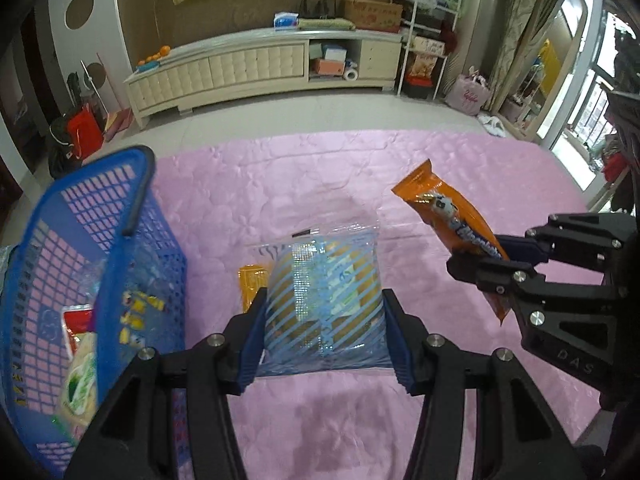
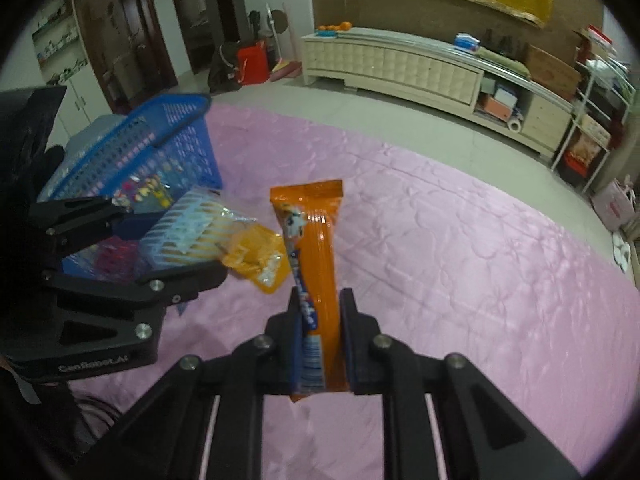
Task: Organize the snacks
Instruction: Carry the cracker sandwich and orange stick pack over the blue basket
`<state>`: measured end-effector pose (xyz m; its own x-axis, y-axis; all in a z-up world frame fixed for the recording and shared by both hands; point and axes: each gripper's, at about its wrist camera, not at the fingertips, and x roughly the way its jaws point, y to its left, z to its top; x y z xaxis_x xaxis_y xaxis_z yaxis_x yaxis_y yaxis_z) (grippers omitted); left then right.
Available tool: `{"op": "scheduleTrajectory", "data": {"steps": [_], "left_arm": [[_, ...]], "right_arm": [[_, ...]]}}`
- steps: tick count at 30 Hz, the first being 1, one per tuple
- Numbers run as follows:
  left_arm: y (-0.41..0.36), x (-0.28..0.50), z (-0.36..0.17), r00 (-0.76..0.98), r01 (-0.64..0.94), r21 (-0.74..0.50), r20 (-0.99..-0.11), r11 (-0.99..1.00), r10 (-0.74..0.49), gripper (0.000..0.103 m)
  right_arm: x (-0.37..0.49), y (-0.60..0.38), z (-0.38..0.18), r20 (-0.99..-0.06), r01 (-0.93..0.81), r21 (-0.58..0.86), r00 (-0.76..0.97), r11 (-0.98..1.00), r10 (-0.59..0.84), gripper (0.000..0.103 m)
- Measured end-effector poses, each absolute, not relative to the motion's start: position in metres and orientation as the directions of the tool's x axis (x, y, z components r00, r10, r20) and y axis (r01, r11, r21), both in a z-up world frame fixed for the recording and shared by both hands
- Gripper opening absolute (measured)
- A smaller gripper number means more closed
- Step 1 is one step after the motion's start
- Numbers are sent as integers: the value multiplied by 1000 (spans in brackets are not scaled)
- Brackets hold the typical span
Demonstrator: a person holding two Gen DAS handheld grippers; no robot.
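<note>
My left gripper [image 1: 324, 308] is shut on a clear snack bag with blue stripes [image 1: 324, 292], held above the pink cloth [image 1: 320, 180]. The same striped bag [image 2: 192, 232] shows in the right wrist view between the left gripper's fingers [image 2: 176, 280]. My right gripper [image 2: 322, 312] is shut on a long orange snack packet [image 2: 316, 248], which stands up between its pads. From the left wrist view that orange packet [image 1: 452, 228] hangs in the right gripper [image 1: 496, 264] at the right. A small orange pouch [image 2: 260, 256] lies on the cloth. A blue mesh basket [image 1: 100, 240] with several snacks stands at the left.
A cream low cabinet [image 1: 256, 68] runs along the far wall beyond the cloth. A red bag [image 1: 84, 132] and other clutter sit on the floor behind the blue basket [image 2: 160, 148]. A metal shelf rack [image 1: 424, 40] stands at the right.
</note>
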<state>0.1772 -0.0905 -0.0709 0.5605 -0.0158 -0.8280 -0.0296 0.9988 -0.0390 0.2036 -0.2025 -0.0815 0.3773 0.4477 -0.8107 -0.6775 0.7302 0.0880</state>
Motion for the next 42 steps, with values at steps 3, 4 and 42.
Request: {"op": "scheduleTrajectory", "data": {"steps": [3, 4, 42], "left_arm": [[-88, 159, -58, 578, -18, -55, -815, 998, -35, 51], [-88, 152, -52, 585, -10, -54, -810, 998, -38, 51], [132, 44, 15, 669, -178, -10, -735, 984, 113, 51]], "right_arm": [[186, -204, -66, -796, -651, 114, 392, 751, 461, 20], [183, -205, -62, -795, -644, 119, 394, 756, 461, 20], [120, -15, -22, -797, -668, 171, 339, 724, 501, 20]]}}
